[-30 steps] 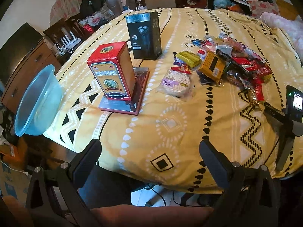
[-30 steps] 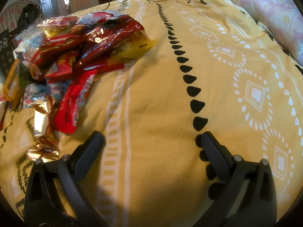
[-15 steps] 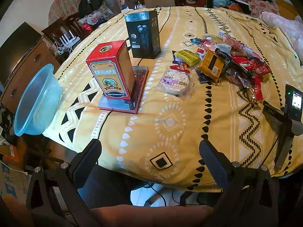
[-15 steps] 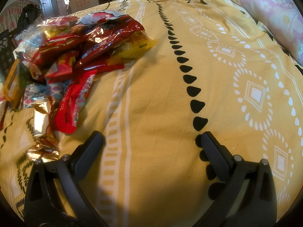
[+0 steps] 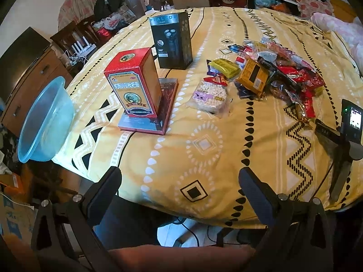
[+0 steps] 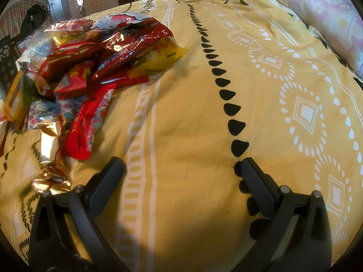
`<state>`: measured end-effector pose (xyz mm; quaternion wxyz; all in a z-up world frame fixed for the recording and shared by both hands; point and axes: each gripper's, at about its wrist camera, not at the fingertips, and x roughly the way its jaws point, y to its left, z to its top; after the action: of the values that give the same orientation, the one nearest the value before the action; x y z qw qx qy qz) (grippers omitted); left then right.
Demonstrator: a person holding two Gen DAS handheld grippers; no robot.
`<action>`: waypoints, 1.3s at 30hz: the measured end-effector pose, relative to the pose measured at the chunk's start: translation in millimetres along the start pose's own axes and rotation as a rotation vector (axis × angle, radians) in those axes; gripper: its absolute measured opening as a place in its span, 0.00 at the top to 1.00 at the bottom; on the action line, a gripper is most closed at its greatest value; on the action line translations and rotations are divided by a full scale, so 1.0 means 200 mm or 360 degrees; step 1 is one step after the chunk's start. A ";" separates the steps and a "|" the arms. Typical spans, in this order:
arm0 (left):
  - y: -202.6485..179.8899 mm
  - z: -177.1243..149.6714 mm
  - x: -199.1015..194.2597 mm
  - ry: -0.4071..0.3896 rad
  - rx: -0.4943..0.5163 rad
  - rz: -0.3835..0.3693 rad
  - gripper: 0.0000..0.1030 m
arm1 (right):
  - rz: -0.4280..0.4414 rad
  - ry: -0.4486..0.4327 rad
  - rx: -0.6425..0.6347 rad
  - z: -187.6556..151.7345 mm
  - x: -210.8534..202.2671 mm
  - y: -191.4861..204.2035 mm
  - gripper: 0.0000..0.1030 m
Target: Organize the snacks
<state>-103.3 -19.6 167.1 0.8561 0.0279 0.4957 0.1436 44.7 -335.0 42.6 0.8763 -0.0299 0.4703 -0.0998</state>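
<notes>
Two grippers are hanging with their fingers spread apart and nothing between them. The left gripper [image 5: 179,181] is hovering off the near edge of the surface [image 5: 204,140], which is covered in a yellow patterned cloth, and the right gripper [image 6: 181,170] is sitting low over bare cloth. The snacks [image 5: 272,74] are lying heaped toward the right side of the surface, just left of the right gripper, while a blue bowl [image 5: 45,120] is tilting at the left edge
</notes>
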 end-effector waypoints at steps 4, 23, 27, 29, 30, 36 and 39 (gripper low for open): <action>0.00 0.00 0.01 0.0018 -0.0005 -0.0005 0.00 | 0.0000 0.0000 0.0000 0.00 0.00 0.00 0.00; -0.02 -0.01 0.00 -0.0028 0.0027 0.0025 0.00 | 0.0000 0.0000 0.0000 0.00 0.00 0.00 0.00; -0.03 -0.01 0.00 -0.0014 0.0023 0.0032 0.00 | 0.0000 0.0000 0.0000 0.00 0.00 0.00 0.00; -0.03 -0.01 0.00 -0.0025 0.0025 0.0033 0.00 | 0.0000 0.0000 0.0000 0.00 0.00 0.00 0.00; -0.02 -0.01 0.00 -0.0023 0.0021 0.0028 0.00 | 0.0000 0.0000 0.0000 0.00 0.00 0.00 0.00; -0.02 -0.01 -0.01 -0.0022 0.0019 0.0026 0.00 | 0.0000 0.0000 0.0000 0.00 0.00 0.00 0.00; -0.02 -0.01 -0.01 -0.0016 0.0015 0.0028 0.00 | 0.0000 0.0000 0.0000 0.00 0.00 0.00 0.00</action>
<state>-105.5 -24.7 166.6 0.8571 0.0370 0.4919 0.1486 44.7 -335.0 42.6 0.8763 -0.0299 0.4703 -0.0998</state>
